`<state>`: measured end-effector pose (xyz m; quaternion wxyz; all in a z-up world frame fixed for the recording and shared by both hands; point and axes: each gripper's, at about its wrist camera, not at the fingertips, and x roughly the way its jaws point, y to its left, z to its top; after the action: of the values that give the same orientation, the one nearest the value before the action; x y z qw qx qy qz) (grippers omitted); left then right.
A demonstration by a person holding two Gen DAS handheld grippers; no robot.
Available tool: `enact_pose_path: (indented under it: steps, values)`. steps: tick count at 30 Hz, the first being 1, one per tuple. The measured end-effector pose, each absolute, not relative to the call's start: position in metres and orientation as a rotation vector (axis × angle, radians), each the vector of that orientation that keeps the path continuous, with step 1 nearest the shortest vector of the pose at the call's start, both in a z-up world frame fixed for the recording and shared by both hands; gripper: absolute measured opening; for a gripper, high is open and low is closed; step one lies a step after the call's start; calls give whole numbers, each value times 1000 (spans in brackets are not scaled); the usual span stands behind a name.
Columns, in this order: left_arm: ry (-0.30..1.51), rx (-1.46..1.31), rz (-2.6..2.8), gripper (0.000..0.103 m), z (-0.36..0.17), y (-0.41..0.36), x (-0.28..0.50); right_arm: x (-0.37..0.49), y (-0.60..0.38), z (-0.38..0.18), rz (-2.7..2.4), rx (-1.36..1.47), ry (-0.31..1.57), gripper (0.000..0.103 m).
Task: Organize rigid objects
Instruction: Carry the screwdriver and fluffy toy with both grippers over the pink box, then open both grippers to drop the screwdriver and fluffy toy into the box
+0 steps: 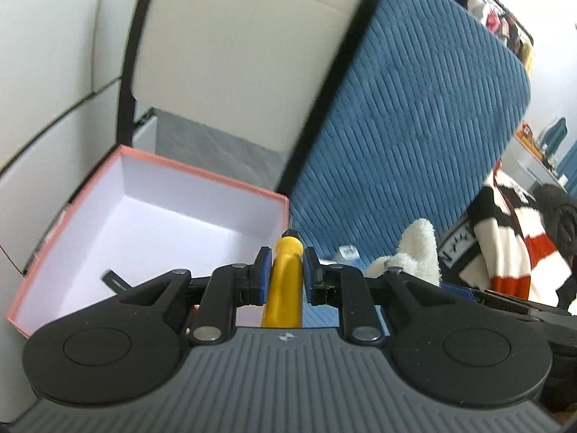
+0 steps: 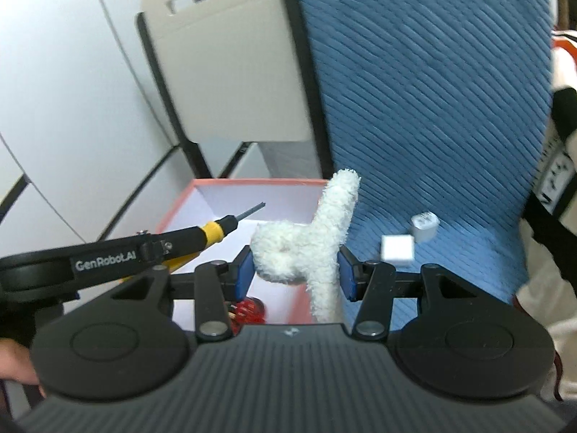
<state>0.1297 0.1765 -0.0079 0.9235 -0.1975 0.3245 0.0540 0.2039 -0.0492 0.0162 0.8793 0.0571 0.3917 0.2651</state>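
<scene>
My left gripper (image 1: 285,276) is shut on a yellow-handled screwdriver (image 1: 283,281), held above the near right corner of a pink box (image 1: 202,173) with a white inside. From the right wrist view the screwdriver (image 2: 212,232) points its metal tip over the box (image 2: 252,182). My right gripper (image 2: 294,270) is shut on a white fluffy plush piece (image 2: 313,241), which also shows in the left wrist view as the plush piece (image 1: 414,252). A small black item (image 1: 113,279) lies in the box, and a red object (image 2: 249,310) sits at its near end.
A blue ribbed bedcover (image 1: 414,126) stretches to the right of the box. On it lie a white cube (image 2: 396,249) and a small grey-white cylinder (image 2: 424,226). A beige panel with a black frame (image 1: 234,47) stands behind the box. Striped clothing (image 1: 505,238) is piled at the right.
</scene>
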Motion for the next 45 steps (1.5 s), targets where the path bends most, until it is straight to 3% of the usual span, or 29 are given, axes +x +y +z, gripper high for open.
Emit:
enact_pose_path:
  steps: [7, 21, 29, 34, 36, 38, 45]
  values:
    - [659, -434, 161, 22, -9, 224, 122, 208, 2, 25, 623, 102, 820, 51]
    - [843, -517, 233, 22, -106, 299, 121, 204, 82, -70, 637, 4, 1093, 51]
    - [929, -523, 210, 22, -146, 310, 113, 198, 92, -95, 610, -19, 1147, 52]
    - [946, -537, 217, 25, -151, 314, 114, 193, 96, -89, 648, -63, 1119, 52]
    - [934, -533, 235, 34, -147, 312, 112, 190, 96, -85, 654, -73, 1110, 53]
    - [914, -526, 246, 39, -139, 310, 110, 189, 94, -80, 659, -73, 1095, 60]
    - [852, -482, 232, 39, -108, 292, 103, 182, 70, -53, 695, -26, 1010, 63]
